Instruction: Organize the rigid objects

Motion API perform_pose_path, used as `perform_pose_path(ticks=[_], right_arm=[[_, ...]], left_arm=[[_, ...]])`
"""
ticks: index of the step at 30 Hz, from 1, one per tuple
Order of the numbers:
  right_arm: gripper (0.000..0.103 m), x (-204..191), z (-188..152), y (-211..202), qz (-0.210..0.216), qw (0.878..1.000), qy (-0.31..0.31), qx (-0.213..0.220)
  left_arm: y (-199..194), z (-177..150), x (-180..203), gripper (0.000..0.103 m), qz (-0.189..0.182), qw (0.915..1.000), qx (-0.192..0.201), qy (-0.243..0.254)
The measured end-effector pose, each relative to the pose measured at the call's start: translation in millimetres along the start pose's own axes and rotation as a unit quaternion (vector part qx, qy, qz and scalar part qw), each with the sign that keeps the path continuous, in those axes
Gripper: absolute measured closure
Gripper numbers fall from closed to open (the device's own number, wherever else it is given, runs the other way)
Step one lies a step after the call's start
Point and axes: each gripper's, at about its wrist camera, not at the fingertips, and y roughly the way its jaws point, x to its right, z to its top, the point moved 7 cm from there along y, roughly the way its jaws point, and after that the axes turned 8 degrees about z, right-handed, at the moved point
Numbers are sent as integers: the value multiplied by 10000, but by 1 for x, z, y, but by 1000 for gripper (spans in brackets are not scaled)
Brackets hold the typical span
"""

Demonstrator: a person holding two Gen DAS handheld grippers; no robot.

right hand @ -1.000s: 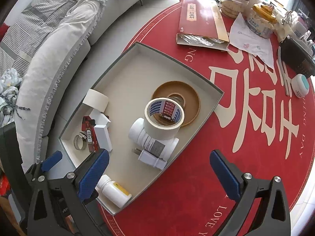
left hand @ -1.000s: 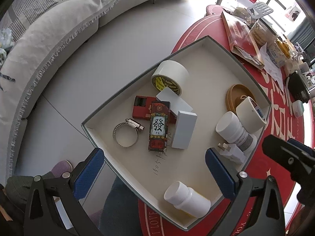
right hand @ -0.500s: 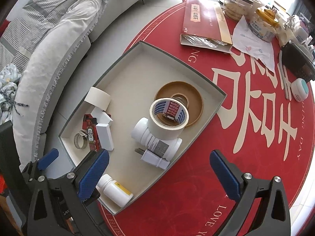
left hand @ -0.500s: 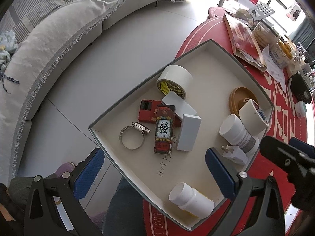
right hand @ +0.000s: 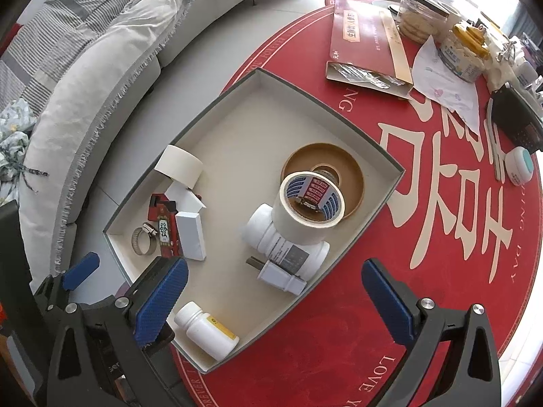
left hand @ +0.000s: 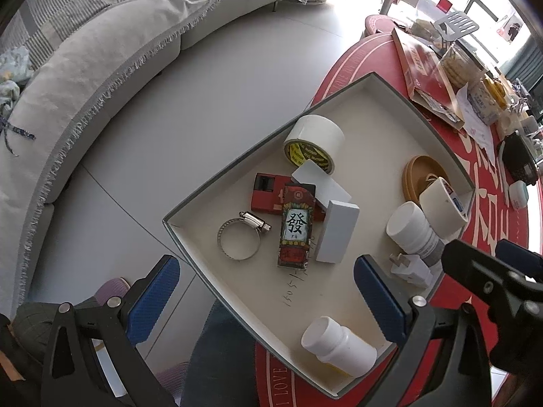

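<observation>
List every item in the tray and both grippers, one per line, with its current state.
left gripper: open, empty
right gripper: open, empty
tray: open-topped, overhangs the table edge
hose clamp: flat, closed loop
white tape roll: on edge
blue-print tape roll: leaning on large bottle
large bottle: lying, capped
small bottle: lying, capped
plug adapter: lying

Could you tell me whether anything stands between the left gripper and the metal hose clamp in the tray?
Nothing visible does. The open left gripper hovers over the tray's near corner, and the hose clamp lies uncovered beside the red card.
</observation>
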Motion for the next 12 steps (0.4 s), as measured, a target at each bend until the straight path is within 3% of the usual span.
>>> perform_pose_path(ticks=[12], right_arm=[[0, -1, -1, 0, -47, 10000, -8, -25]], left_arm=[[-3, 1, -2, 0, -17, 10000, 93, -11]])
